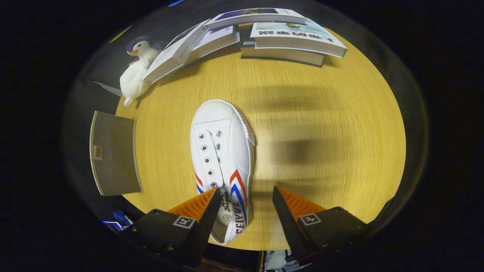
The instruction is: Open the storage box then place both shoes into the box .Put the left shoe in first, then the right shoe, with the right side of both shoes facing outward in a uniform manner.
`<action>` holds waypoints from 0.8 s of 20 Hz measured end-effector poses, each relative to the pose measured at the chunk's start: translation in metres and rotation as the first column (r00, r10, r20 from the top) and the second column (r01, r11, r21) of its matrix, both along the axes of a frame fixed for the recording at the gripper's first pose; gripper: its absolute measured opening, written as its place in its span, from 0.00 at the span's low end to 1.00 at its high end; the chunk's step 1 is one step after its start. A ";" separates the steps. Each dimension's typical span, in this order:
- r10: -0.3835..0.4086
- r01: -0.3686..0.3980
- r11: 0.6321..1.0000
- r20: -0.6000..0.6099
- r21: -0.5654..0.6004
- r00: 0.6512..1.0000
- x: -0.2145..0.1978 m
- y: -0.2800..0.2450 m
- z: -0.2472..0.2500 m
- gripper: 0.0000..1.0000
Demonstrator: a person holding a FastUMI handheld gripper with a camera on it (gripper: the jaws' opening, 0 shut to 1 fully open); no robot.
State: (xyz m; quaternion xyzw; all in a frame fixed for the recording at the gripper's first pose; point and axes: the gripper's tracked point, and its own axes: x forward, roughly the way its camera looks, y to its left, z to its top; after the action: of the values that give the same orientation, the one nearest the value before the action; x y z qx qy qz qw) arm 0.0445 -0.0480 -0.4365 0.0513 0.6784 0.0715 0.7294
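Shoe (pixel 223 158), white canvas with red and blue side stripes, lies flat on the round wooden table (pixel 321 121), toe pointing away from the gripper (pixel 245 200). Gripper fingers stand wide apart and grasp nothing; the shoe's heel sits between them, close against the left finger. Beyond the shoe's toe lie stacked books (pixel 291 37). Left of the shoe: a plush duck (pixel 136 71) and a grey panel (pixel 113 151).
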 end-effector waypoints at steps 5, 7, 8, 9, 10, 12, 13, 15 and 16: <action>0.078 -0.078 0.997 -0.002 0.015 0.997 0.003 0.013 -0.013 0.39; 0.118 -0.118 0.993 0.001 -0.014 0.993 0.001 0.009 -0.024 0.26; 0.083 -0.083 0.997 -0.007 -0.010 0.997 0.003 0.008 -0.025 0.24; 0.047 -0.047 0.999 -0.024 0.006 0.999 0.004 0.007 -0.018 0.08; -0.006 0.007 1.000 -0.035 0.018 0.999 0.006 0.005 -0.002 0.08; -0.051 0.055 0.996 -0.056 0.064 0.997 0.000 0.013 -0.001 0.02; -0.066 0.073 0.994 -0.074 0.087 0.995 -0.003 0.017 0.004 0.01; -0.096 0.108 0.985 -0.087 0.135 0.992 0.000 0.026 0.013 0.02; -0.095 0.108 0.983 -0.086 0.148 0.992 0.000 0.031 0.023 0.01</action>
State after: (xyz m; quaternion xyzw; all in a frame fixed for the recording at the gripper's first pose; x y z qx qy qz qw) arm 0.0441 -0.0167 -0.4136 0.1443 0.6956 0.0839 0.6988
